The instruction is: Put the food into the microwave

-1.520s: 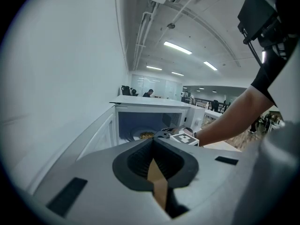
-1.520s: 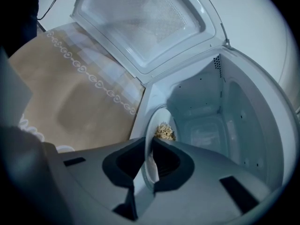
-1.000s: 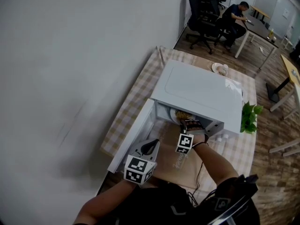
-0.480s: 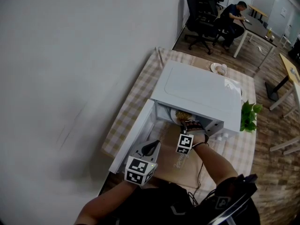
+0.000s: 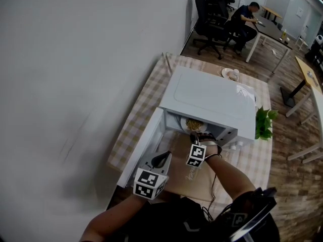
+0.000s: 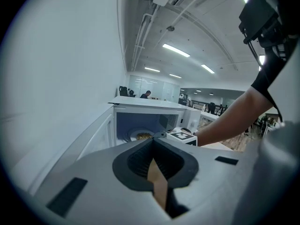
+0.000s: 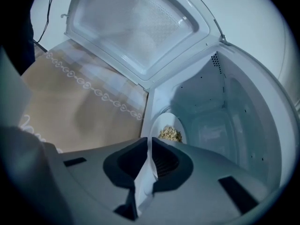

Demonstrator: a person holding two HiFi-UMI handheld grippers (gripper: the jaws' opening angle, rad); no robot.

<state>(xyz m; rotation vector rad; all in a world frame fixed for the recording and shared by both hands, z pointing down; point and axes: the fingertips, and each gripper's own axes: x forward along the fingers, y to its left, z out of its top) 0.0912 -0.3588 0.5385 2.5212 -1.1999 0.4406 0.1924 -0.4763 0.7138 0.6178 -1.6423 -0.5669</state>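
A table (image 5: 135, 116) in a checked cloth is standing against a plain wall, and a white microwave (image 5: 209, 97) is sitting on it at the far side. Its door (image 5: 144, 147) is hanging wide open to the left. A tan mat (image 7: 70, 102) is lying on the table just near of the oven mouth.

A white plate (image 7: 161, 121) is sitting just inside the cavity, at its near left. A small heap of pale, crumbly food (image 7: 169, 134) is lying on it.

The right gripper (image 7: 149, 142) is reaching into the oven mouth. Its jaws are closing on the near rim of the plate, which is showing as a thin white edge between them. The left gripper (image 6: 153, 142) is hovering near the door's lower edge. Its jaws are pressing together with nothing between them.

The plate is looking stiff, glazed and likely slippery, and it would break if dropped. Its load is looking light and loose, so tilting would probably be spilling it. The rim is the sensible place to hold, keeping the plate level and sliding it along the cavity floor.

Compared with a second ago, the plate and right gripper are appearing slightly deeper in the cavity. The camera itself is shifting, though, so this is uncertain. The left gripper is keeping its place.
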